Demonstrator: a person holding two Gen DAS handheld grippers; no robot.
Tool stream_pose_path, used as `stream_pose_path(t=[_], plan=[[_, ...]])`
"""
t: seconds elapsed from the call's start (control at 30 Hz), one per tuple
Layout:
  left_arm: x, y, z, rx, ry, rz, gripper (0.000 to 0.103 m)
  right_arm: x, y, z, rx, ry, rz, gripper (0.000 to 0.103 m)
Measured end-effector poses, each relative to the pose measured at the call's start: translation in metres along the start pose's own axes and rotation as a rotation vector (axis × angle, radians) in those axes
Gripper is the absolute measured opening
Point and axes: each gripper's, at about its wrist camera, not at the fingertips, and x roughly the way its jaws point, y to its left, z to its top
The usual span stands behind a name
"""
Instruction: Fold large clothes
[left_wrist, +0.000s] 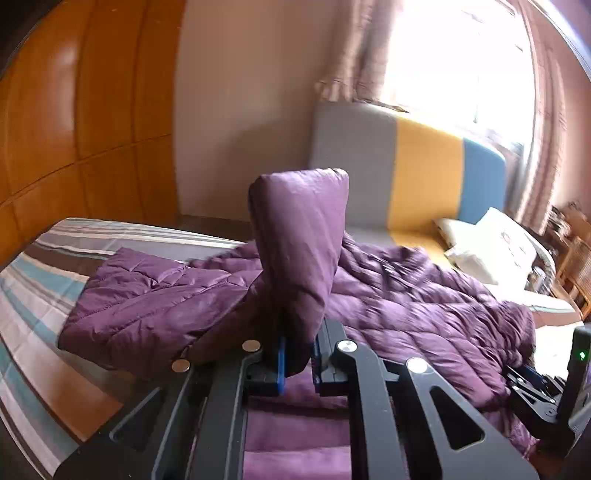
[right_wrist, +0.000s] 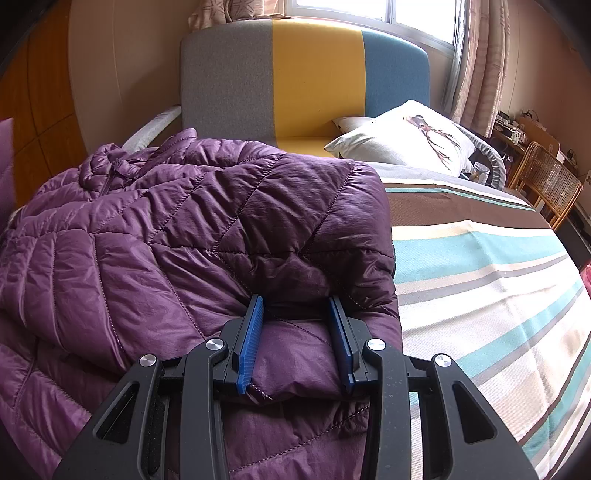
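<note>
Purple all over the jacket (right_wrist: 177, 229), stitched in a quilted diamond and stripe pattern, glossy. Bedsheet (right_wrist: 498, 277) runs in stripes: teal, white, cream, grey and brown. Headboard (right_wrist: 314, 74) shows three colour blocks, grey, yellow, then blue. Pillow (right_wrist: 406, 140) is white with a brown deer print. Curtain (right_wrist: 480, 62) is beige, patterned. Wardrobe (left_wrist: 81, 110) glows orange-brown. Both grippers (right_wrist: 295, 343) are black with blue pads (right_wrist: 251, 339).

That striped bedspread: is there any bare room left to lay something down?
Yes. Bare striped bedspread lies right of the purple jacket, below the pillow, and another strip lies beyond its other edge. The middle is crowded by jacket and both grippers.
</note>
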Motion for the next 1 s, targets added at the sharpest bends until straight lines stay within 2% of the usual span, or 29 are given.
stream_pose_path(t=[0.47, 0.53, 0.63, 0.7, 0.8, 0.87, 0.93, 1.0], plan=[[0.016, -0.080, -0.026, 0.104, 0.092, -0.150, 0.009, 0.000, -0.002, 0.000, 0.008, 0.000, 0.011, 0.036], [0.023, -0.092, -0.030, 0.116, 0.124, -0.179, 0.010, 0.001, -0.002, 0.000, 0.008, 0.000, 0.011, 0.036], [0.033, -0.101, -0.037, 0.135, 0.165, -0.183, 0.012, 0.000, -0.002, 0.000, 0.009, 0.000, 0.011, 0.036], [0.037, -0.103, -0.042, 0.136, 0.188, -0.204, 0.018, 0.001, -0.002, 0.000, 0.009, 0.000, 0.012, 0.036], [0.040, -0.105, -0.045, 0.132, 0.199, -0.250, 0.035, 0.001, -0.002, 0.000, 0.007, 0.000, 0.010, 0.036], [0.039, -0.109, -0.045, 0.131, 0.194, -0.307, 0.067, 0.001, -0.001, 0.000, 0.006, 0.000, 0.009, 0.036], [0.027, -0.111, -0.046, 0.148, 0.170, -0.343, 0.077, 0.001, -0.001, 0.000, 0.007, 0.000, 0.010, 0.036], [0.016, -0.110, -0.046, 0.155, 0.161, -0.372, 0.077, 0.001, -0.001, 0.000, 0.007, 0.000, 0.011, 0.036]])
